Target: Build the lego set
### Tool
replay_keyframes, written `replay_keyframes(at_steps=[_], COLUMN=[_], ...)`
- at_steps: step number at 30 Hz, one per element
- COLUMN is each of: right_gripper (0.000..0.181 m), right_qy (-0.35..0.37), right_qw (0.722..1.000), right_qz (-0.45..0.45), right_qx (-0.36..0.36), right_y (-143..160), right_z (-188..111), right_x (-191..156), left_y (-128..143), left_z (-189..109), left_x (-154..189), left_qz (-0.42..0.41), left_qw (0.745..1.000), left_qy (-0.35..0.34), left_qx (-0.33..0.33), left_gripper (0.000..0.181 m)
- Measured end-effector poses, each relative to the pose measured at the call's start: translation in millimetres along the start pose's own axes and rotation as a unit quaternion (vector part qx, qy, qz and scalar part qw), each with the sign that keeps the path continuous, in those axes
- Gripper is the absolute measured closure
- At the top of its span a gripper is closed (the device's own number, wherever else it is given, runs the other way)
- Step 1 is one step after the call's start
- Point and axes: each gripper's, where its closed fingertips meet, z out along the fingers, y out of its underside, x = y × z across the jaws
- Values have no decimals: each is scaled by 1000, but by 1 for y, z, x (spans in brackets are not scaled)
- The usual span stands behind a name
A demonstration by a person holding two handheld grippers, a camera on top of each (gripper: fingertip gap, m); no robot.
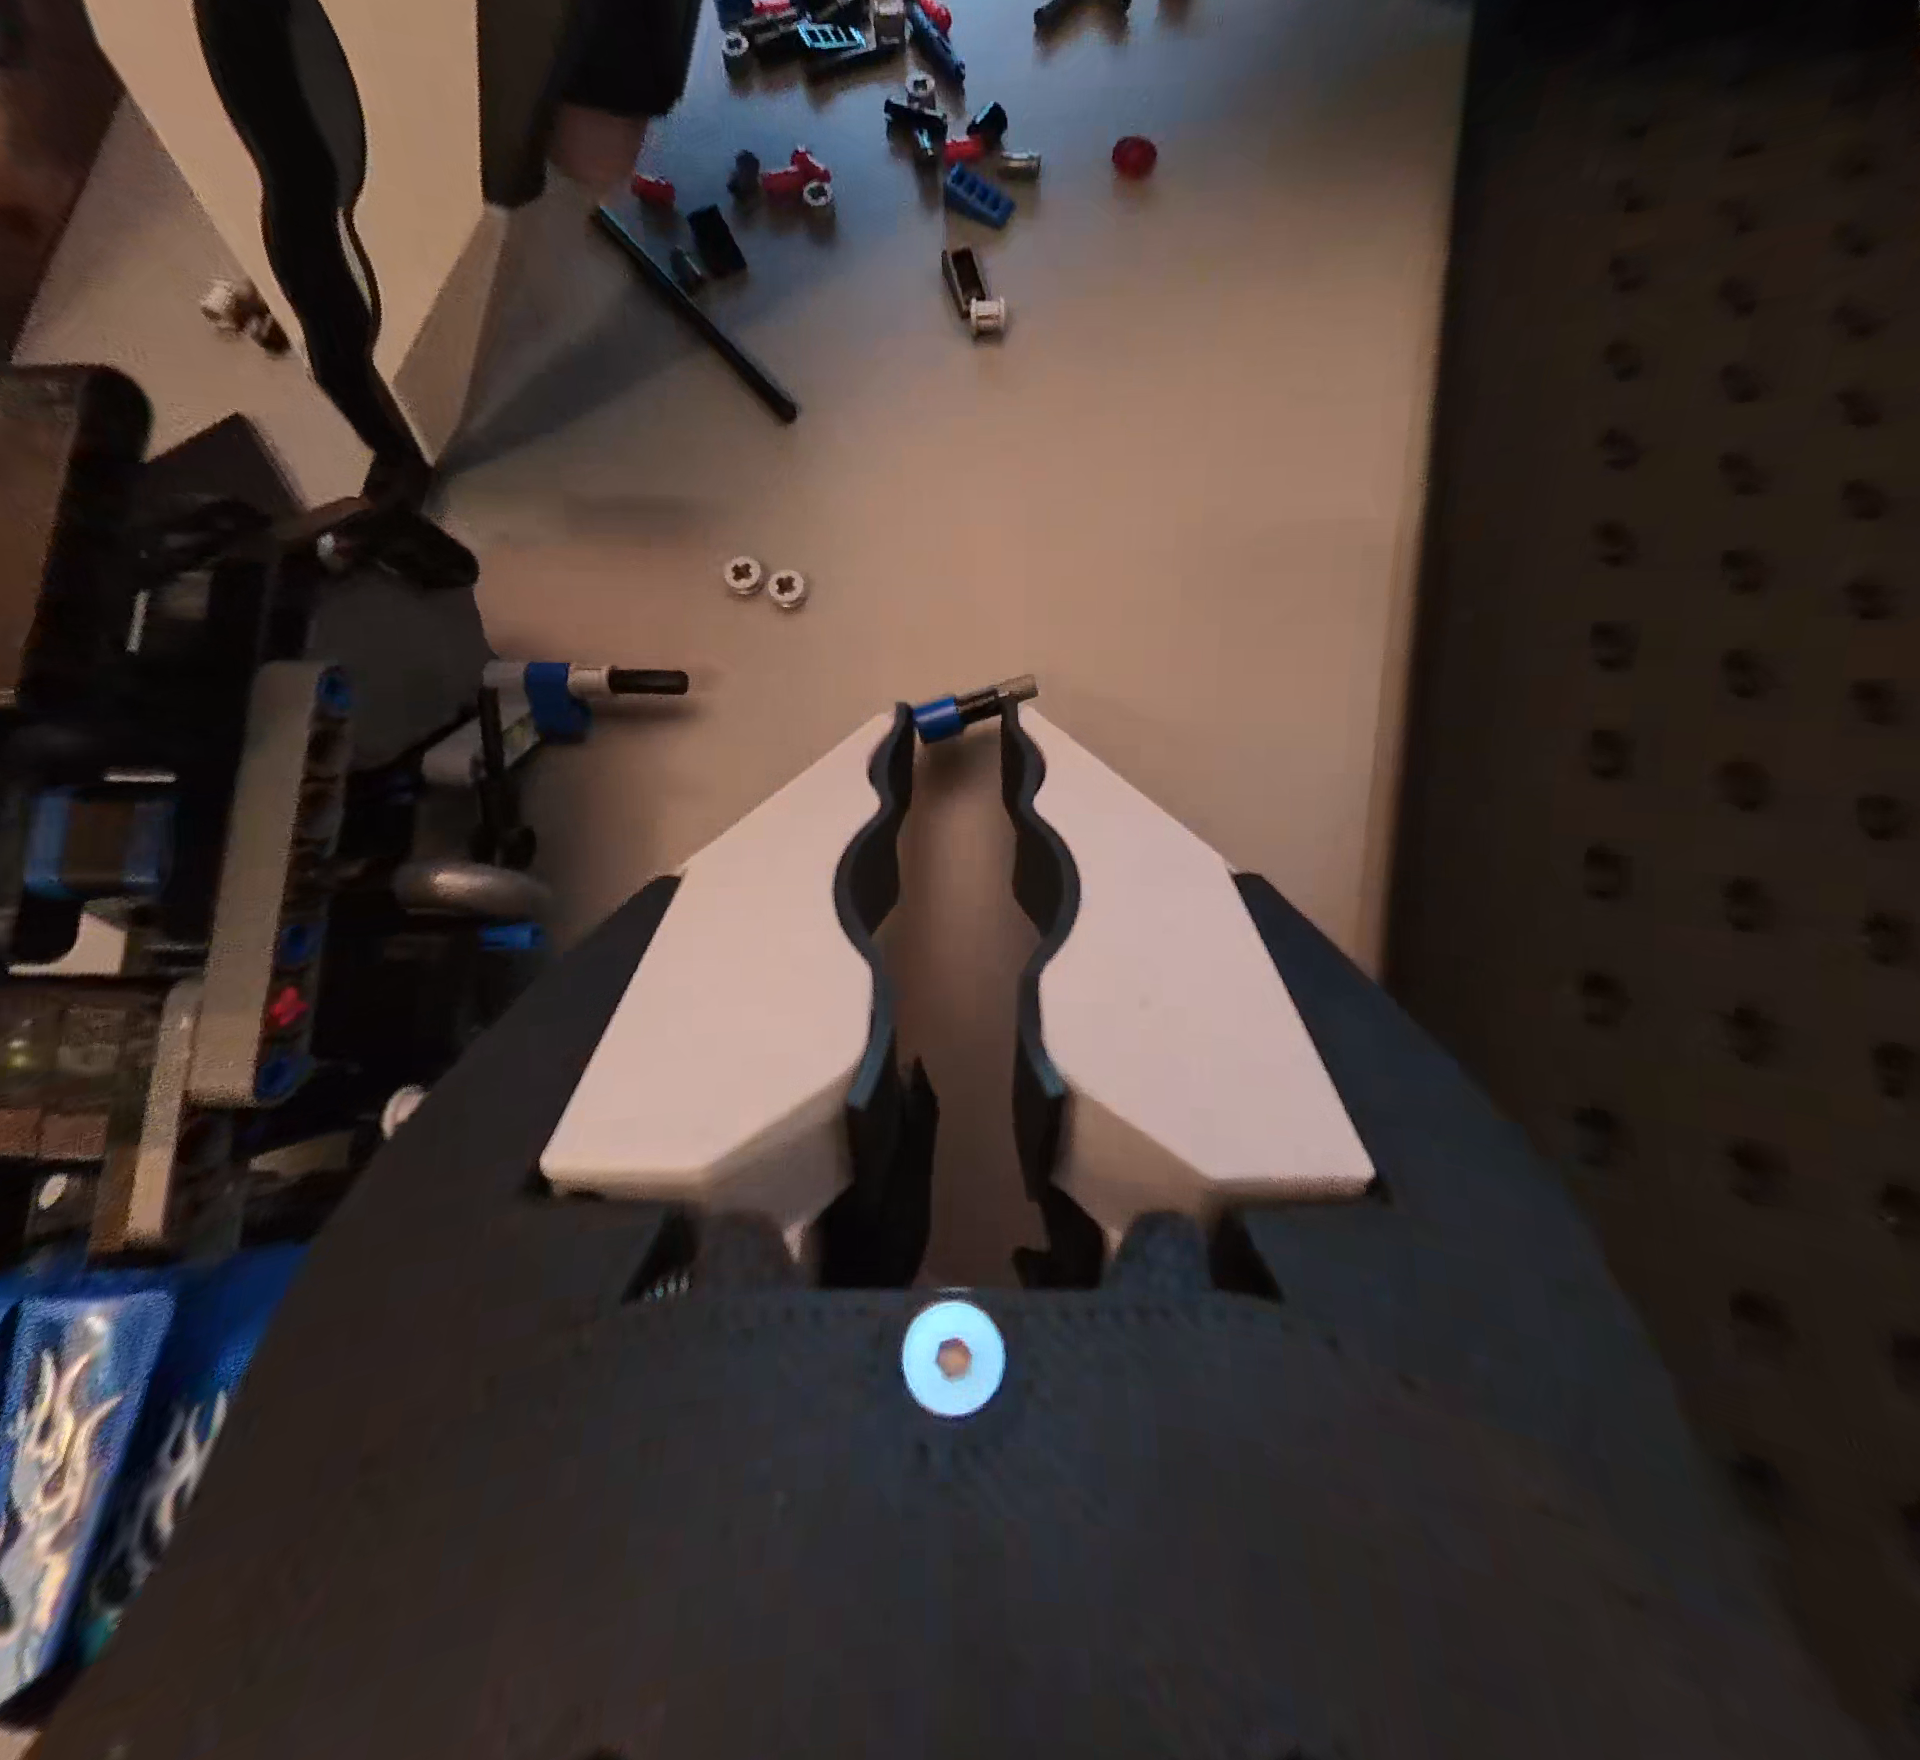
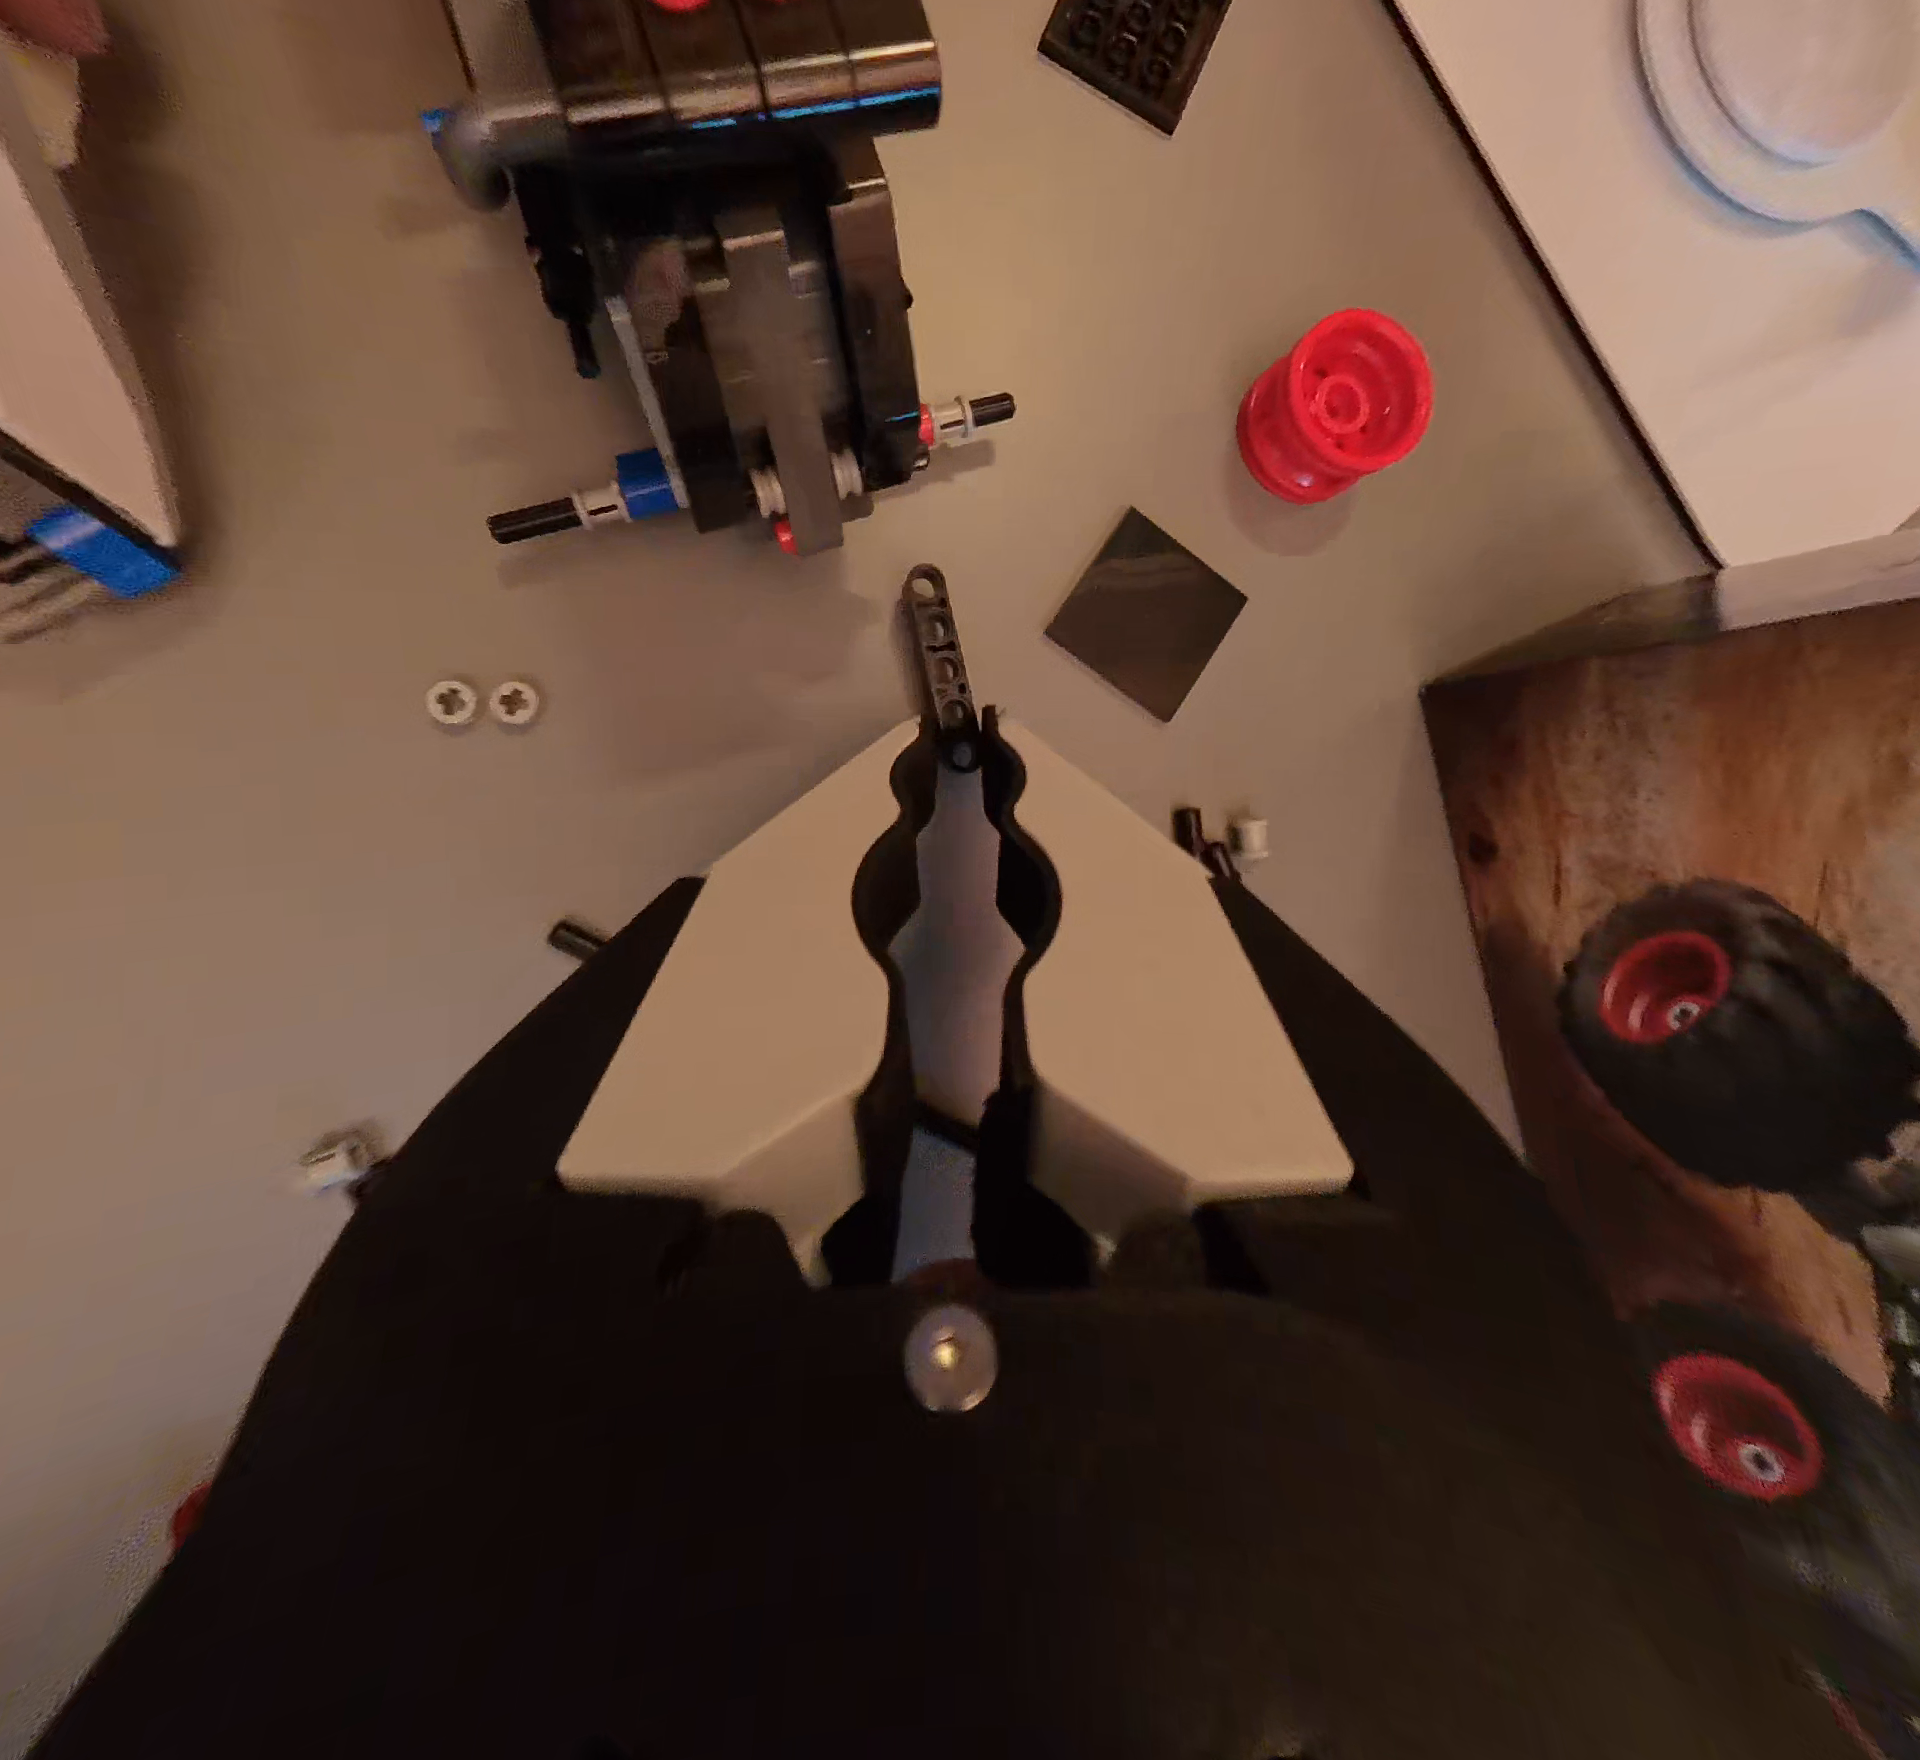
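Pale grey tabletop (image 2: 260, 827) in dim, warm light

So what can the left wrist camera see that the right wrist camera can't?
Only the left wrist view shows the left gripper holding a small blue-and-black connector pin, plus a scattered pile of blue, red and black bricks.

Only the right wrist view shows the right gripper pinching a thin black beam with holes, a loose red wheel hub, and two black square plates.

Both show the two small grey round bushes side by side, and the partly built black model.
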Motion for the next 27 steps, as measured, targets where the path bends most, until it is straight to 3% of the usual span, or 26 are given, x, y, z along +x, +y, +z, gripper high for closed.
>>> replay_keyframes(at_steps=[16, 27], right_gripper=[176, 176], right_qy=[58, 53], right_qw=[990, 980], right_qz=[82, 114], right_qx=[98, 153], right_y=[-12, -3], right_z=[-74, -78], right_x=[-48, -66], left_y=[3, 10], left_z=[-7, -12], left_x=[9, 3], left_qz=[48, 187], left_qw=[998, 976], left_qy=[25, 8], left_qx=[-14, -115], left_gripper=[147, 148])
